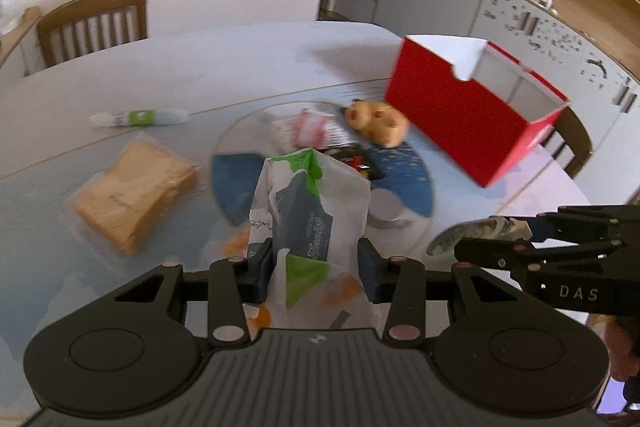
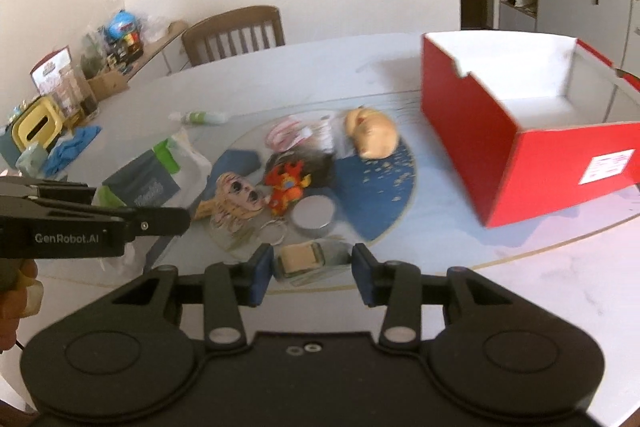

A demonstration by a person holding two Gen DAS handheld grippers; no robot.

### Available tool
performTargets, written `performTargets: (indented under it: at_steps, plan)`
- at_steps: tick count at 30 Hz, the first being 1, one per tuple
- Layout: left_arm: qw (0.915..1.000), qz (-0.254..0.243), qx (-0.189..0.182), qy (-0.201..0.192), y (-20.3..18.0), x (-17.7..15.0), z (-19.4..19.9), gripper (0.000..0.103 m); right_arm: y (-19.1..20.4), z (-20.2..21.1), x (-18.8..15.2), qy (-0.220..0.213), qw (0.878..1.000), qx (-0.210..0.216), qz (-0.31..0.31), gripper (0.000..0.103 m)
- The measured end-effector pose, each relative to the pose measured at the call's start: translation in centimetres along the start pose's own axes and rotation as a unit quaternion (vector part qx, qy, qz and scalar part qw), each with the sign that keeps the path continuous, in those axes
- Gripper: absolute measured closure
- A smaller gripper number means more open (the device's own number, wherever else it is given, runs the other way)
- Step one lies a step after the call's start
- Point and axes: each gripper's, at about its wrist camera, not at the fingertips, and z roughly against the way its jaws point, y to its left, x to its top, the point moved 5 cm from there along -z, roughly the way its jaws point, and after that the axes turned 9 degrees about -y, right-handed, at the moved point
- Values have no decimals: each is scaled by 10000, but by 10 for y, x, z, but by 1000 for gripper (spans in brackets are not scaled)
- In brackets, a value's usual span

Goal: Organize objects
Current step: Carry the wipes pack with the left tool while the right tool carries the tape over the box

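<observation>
My left gripper (image 1: 316,271) is shut on a white, green and dark-blue bag (image 1: 308,203), which stands up between the blue pads, lifted off the table. From the right wrist view the same bag (image 2: 152,183) hangs at the left gripper (image 2: 160,215). My right gripper (image 2: 312,277) is shut on a clear packet with a tan piece inside (image 2: 304,259). In the left wrist view the right gripper (image 1: 492,239) comes in from the right with that packet (image 1: 472,231). An open red box (image 2: 520,147) with a white inside stands to the right, also the red box (image 1: 460,115).
On the round blue mat (image 2: 384,179) lie a bun-shaped toy (image 2: 372,137), a red-orange toy (image 2: 288,187), a face-shaped keyring (image 2: 240,199) and a round tin (image 2: 314,215). Packed bread (image 1: 132,195) and a green-white tube (image 1: 138,117) lie left. A chair (image 2: 236,31) stands behind.
</observation>
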Motion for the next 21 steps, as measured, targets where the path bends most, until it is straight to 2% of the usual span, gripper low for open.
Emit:
performTargets:
  at_steps: [10,21]
  plan:
    - [9986,-274,-455,-17,-64,44,-19,62,-59,43,47,-659,9971,-73,-374,61]
    - [9937,-724,-831,-225,-138,110,-58,62,-135,48,102,-1177,9922,-386,-120,61]
